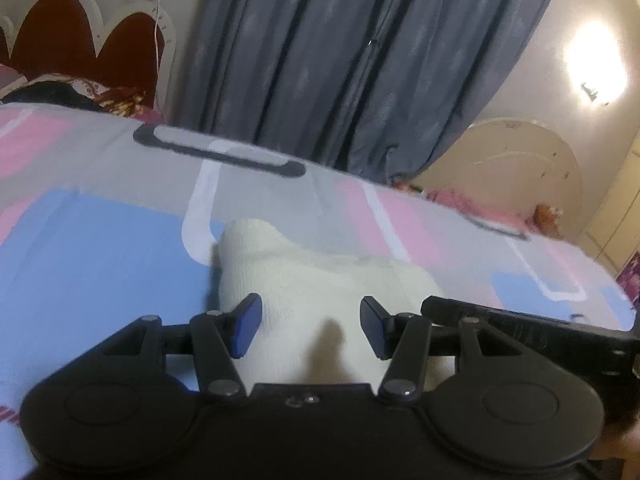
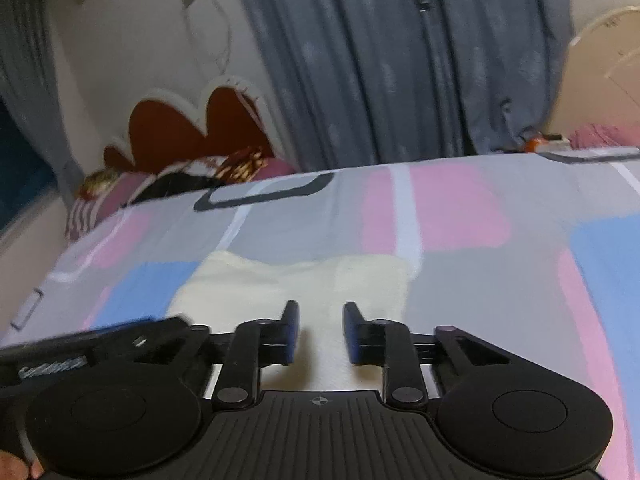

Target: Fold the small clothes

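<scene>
cream knit garment (image 1: 320,280) on bedsheet (image 1: 100,248); left gripper (image 1: 310,326) wide, right gripper (image 2: 320,334) narrow, neither gripping; risk: pinching sheet, folding unevenly.

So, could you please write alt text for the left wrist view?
A cream knitted garment lies on a bedsheet of pink, blue and grey blocks, with the open left tongs over its near edge, pads not pressing it. The right tongs enter from the right; grey curtains hang behind.

Near edge of the cream garment (image 1: 320,280) hidden beneath the left gripper (image 1: 310,326).
</scene>
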Motion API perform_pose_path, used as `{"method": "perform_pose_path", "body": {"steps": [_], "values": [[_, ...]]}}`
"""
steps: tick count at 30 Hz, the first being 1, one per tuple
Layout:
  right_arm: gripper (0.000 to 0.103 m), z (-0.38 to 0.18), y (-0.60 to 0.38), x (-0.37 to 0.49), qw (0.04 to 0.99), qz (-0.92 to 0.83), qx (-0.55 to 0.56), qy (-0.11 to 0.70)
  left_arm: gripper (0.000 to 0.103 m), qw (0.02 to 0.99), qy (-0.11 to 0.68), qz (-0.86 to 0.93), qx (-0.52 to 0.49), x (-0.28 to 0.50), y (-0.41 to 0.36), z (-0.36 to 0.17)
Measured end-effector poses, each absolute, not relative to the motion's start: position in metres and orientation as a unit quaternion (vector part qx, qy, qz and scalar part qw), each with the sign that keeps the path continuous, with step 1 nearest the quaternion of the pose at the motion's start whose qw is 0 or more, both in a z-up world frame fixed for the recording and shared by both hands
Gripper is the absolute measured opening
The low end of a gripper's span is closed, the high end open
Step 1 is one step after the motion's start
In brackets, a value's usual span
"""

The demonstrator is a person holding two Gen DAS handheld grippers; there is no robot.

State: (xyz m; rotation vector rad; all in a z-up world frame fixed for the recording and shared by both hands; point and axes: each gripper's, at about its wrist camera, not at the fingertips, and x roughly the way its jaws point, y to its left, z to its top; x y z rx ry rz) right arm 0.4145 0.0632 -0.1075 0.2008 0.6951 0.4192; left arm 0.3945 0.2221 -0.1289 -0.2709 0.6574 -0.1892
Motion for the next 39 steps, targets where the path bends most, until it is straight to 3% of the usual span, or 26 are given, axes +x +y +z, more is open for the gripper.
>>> {"method": "perform_pose_path", "body": {"steps": [5, 12, 21, 31, 32, 34, 39], "values": [[0.022, -0.143, 0.063, 0.436, 0.908, 0.166, 0.083, 0.375, 0.053, 0.928, 0.338, -0.092, -0.13, 0.398, 0.225, -0.138], [0.022, -0.117, 0.054, 0.407, 0.91, 0.189, 0.094, 0.356, 0.064, 0.928, 0.335, -0.088, -0.134, 0.369, 0.229, -0.122], [0.023, -0.115, 0.061, 0.312, 0.913, 0.206, 0.043, 0.35, 0.064, 0.917, 0.379, -0.074, -0.099, 0.312, 0.217, -0.14], [0.022, -0.148, 0.053, 0.285, 0.898, 0.166, 0.065, 0.403, 0.065, 0.906, 0.405, -0.078, -0.091, 0.309, 0.213, -0.157], [0.022, -0.148, 0.051, 0.286, 0.896, 0.164, 0.074, 0.405, 0.065, 0.906, 0.407, -0.079, -0.09, 0.308, 0.212, -0.156], [0.004, -0.143, 0.048, 0.286, 0.895, 0.164, 0.084, 0.407, 0.067, 0.906, 0.407, -0.079, -0.089, 0.306, 0.213, -0.153], [0.004, -0.134, 0.047, 0.279, 0.898, 0.168, 0.077, 0.399, 0.073, 0.907, 0.406, -0.077, -0.084, 0.303, 0.211, -0.154]]}}
